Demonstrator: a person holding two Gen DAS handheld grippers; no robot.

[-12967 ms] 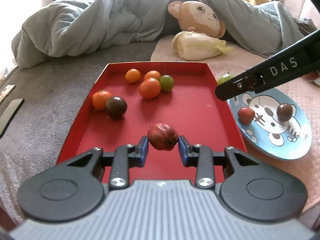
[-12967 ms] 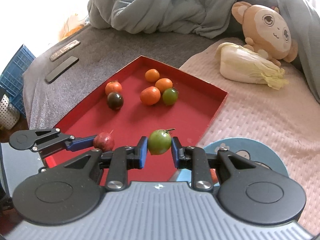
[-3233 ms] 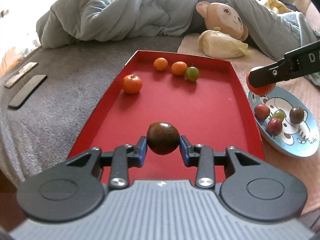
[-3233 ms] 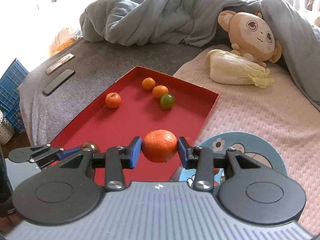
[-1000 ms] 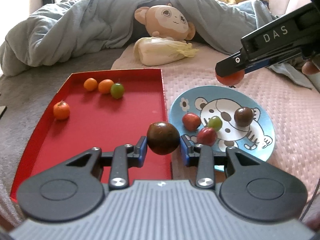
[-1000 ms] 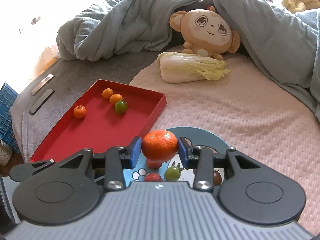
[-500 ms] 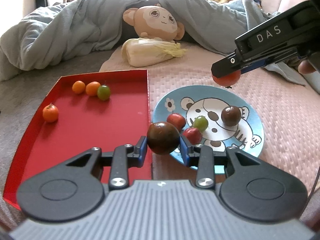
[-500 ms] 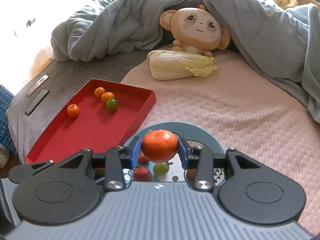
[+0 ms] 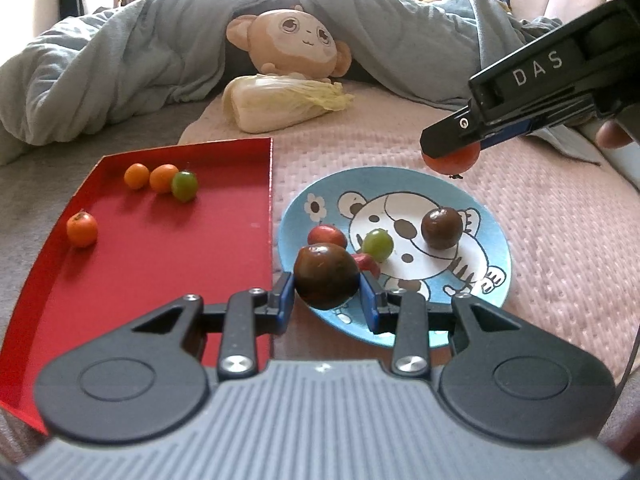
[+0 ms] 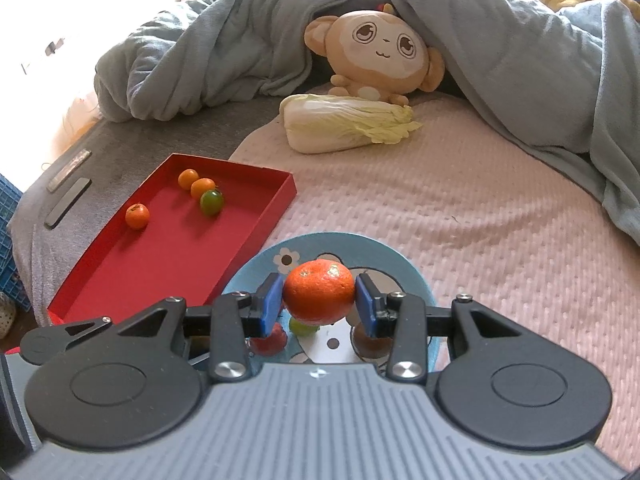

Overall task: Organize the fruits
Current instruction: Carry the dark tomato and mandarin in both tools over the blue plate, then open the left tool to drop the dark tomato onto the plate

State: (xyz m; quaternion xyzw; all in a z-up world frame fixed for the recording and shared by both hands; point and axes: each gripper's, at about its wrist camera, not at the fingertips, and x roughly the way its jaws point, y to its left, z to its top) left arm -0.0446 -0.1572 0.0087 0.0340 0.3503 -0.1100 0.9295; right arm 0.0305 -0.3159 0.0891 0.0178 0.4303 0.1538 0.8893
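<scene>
We see the left gripper (image 9: 327,294) pinching a dark brown fruit (image 9: 326,275) between its blue pads, held over the near left rim of the blue cartoon plate (image 9: 486,216). The right gripper (image 10: 319,304) clamps an orange tangerine (image 10: 319,293) between its pads, above the plate's far side; from the left wrist view we find that tangerine hanging under the right tongs at the far right edge of the plate.

On the plate lie a second dark fruit (image 9: 442,227), a green fruit (image 9: 377,244) and a red fruit (image 9: 326,235), with another red one partly hidden behind the held fruit.

To the left, just beside the plate, sits the red tray (image 9: 160,248), holding two small oranges (image 9: 137,176) touching a green fruit (image 9: 184,185) at its far end, and one orange (image 9: 82,229) apart near the left wall.

Farther off we see a cabbage (image 10: 344,122), a plush monkey (image 10: 378,54) and a grey-blue blanket (image 10: 208,48).
</scene>
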